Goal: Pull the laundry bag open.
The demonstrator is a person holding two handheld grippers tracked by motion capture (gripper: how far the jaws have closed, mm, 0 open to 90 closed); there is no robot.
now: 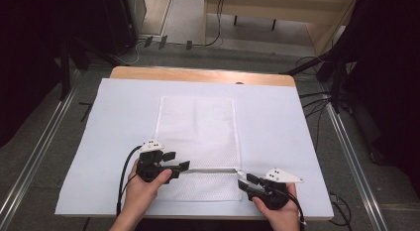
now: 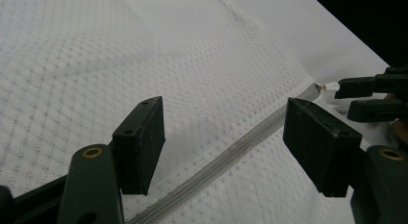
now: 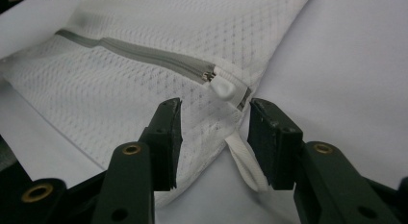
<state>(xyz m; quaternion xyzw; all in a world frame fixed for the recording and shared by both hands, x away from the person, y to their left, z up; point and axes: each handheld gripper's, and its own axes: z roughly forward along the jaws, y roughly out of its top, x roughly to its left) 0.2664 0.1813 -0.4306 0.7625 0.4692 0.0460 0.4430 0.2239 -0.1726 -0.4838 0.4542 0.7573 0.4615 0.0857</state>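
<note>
A white mesh laundry bag (image 1: 197, 142) is lying flat on the white sheet (image 1: 277, 122) covering the table (image 1: 198, 74), near the person's edge and roughly centred. A grey zipper (image 1: 210, 169) is running across the bag's near part, from one gripper to the other.

The zipper's white pull tab (image 3: 222, 88) is sitting at the bag's right end, with a white loop (image 3: 245, 159) hanging off the corner beside it. The right gripper (image 3: 214, 137) is being held at this corner with its jaws spread; the loop is lying between them, close against the right-hand jaw, and nothing is being pinched. Judged from this placement, a grip on the pull or the loop is being prepared.

The left gripper (image 2: 223, 142) is being held over the zipper's left stretch, jaws also spread, the zipper line passing between them. Probably the fabric is about to be pinned or held so that the bag does not slide when the pull is drawn.

In the high view, both hands are being seen at the zipper's two ends, and the bag's full outline is being shown. The right gripper view is giving the pull, the loop and the closed teeth in detail. In the left gripper view the mesh weave is shown, and the other gripper's jaws are seen beyond, by the zipper's far end.
</note>
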